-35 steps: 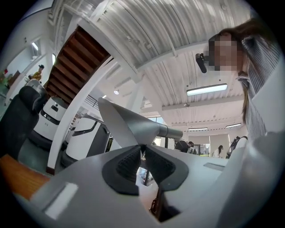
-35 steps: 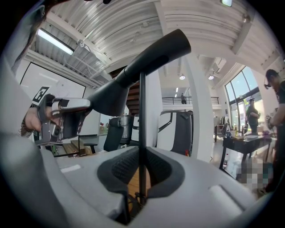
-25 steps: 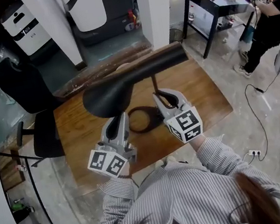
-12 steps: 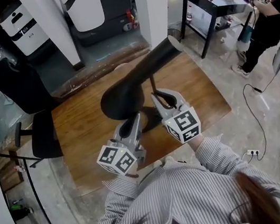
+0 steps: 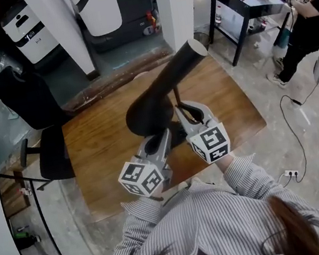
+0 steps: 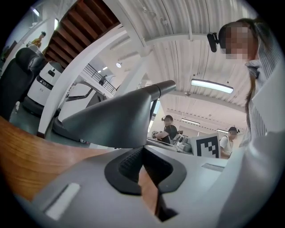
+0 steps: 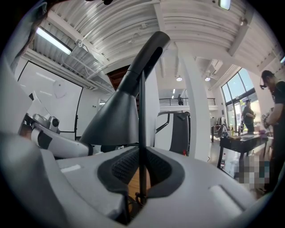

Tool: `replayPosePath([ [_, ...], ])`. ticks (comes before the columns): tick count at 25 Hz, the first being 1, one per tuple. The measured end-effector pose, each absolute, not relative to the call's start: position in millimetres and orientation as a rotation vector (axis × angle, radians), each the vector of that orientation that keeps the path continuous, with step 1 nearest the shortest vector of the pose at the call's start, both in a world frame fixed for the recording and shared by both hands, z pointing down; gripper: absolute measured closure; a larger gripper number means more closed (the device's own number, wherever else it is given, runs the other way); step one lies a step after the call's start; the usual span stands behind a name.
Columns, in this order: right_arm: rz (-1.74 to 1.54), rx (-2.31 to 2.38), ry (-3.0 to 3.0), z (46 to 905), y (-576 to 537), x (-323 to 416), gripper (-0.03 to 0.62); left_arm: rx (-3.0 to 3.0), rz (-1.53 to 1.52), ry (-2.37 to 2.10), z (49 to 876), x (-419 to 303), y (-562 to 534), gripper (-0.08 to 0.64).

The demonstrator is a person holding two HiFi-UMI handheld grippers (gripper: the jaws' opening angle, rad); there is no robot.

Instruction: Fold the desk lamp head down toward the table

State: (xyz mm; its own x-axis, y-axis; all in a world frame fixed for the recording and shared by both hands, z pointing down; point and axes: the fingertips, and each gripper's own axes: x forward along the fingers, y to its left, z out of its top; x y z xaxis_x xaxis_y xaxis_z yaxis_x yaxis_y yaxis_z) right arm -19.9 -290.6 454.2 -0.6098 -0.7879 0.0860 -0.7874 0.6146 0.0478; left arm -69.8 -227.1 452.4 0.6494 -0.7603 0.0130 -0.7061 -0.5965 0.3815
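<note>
A black desk lamp stands on the wooden table (image 5: 98, 141). Its cone-shaped head (image 5: 154, 103) tilts with the wide mouth low and the narrow tail (image 5: 193, 50) high. My right gripper (image 5: 186, 112) is shut on the thin black lamp stem (image 5: 177, 97); in the right gripper view the stem (image 7: 142, 111) runs straight up between the pads of that gripper (image 7: 141, 165). My left gripper (image 5: 162, 137) sits just under the mouth of the head, over the lamp's base ring. In the left gripper view its jaws (image 6: 142, 153) are shut on nothing, with the head (image 6: 116, 122) close above them.
A black office chair (image 5: 33, 103) stands off the table's left edge. White pillars (image 5: 177, 4) and a white machine (image 5: 27, 34) lie beyond the far edge. At the right are a dark desk (image 5: 248, 4), a person (image 5: 304, 28) and a floor cable (image 5: 293, 124).
The lamp head swung right and tipped, its mouth lower and its tail higher. My left gripper moved right under the head. The right gripper kept still on the stem.
</note>
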Motion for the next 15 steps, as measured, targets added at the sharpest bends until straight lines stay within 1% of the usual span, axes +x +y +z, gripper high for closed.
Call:
replayPosePath([
  [6,-0.026,1.297,-2.745,454,-290,-21,0.549,2.529,-0.206,-1.18,453,-71,-226,0.555],
  [11,-0.041,1.246,-2.743,453,-285,-17,0.546,2.489,-0.083,-1.212,472,-62,-223,0.555],
  [15,-0.021,1.283,-2.748,451,-276,-8,0.545,2.483,-0.083,-1.197,474,-50,-218,0.555],
])
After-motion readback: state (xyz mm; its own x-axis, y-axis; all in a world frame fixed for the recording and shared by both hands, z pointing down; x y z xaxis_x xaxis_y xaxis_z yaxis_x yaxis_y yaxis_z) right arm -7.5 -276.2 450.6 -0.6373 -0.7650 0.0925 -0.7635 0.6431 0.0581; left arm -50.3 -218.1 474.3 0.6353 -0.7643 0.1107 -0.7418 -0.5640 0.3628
